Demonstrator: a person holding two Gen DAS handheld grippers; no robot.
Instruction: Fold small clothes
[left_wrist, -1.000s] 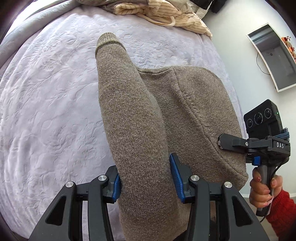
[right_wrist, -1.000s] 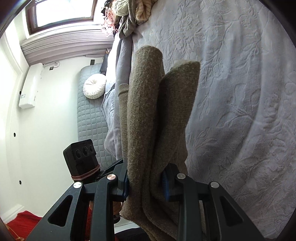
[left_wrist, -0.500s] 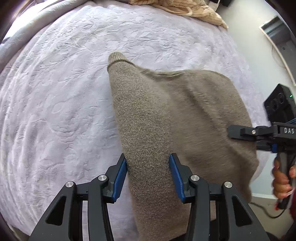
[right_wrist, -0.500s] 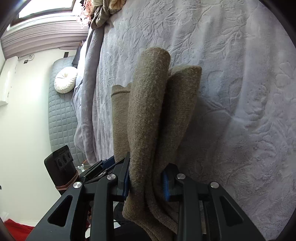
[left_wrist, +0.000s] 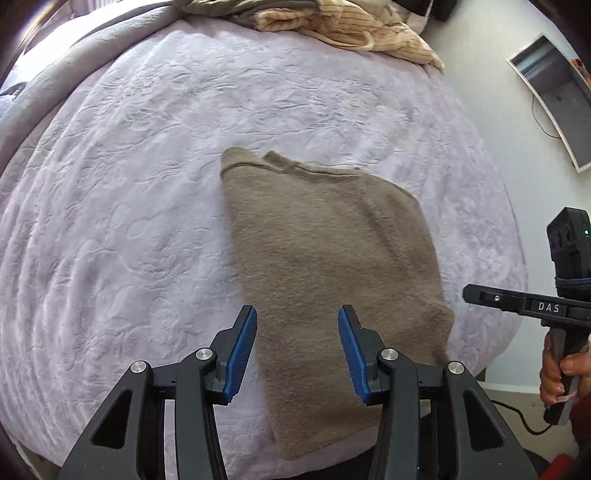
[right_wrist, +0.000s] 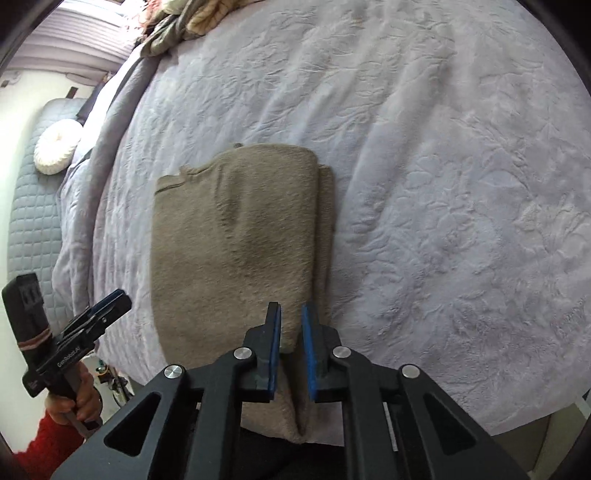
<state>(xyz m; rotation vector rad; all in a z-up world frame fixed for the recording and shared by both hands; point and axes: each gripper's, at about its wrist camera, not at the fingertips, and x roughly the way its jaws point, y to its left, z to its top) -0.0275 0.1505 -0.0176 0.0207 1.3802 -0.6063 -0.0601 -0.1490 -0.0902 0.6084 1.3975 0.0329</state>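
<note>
A taupe knit sweater (left_wrist: 325, 251) lies folded flat on the pale lilac bedspread (left_wrist: 129, 221); it also shows in the right wrist view (right_wrist: 236, 236). My left gripper (left_wrist: 297, 350) is open above the sweater's near end, holding nothing. My right gripper (right_wrist: 291, 347) hovers over the sweater's near right edge, jaws a narrow gap apart, nothing visibly pinched. The right gripper shows at the right of the left wrist view (left_wrist: 524, 302); the left gripper shows at the left of the right wrist view (right_wrist: 92, 321).
A pile of loose clothes (left_wrist: 351, 29) lies at the far end of the bed, also in the right wrist view (right_wrist: 184, 26). A grey quilted headboard with a round white cushion (right_wrist: 55, 147) stands at the left. A wall and mirror (left_wrist: 554, 96) are at the right.
The sweater was held up draped in both grippers; now it lies flat on the bed. Both grippers have let go and drawn back toward its near end.
</note>
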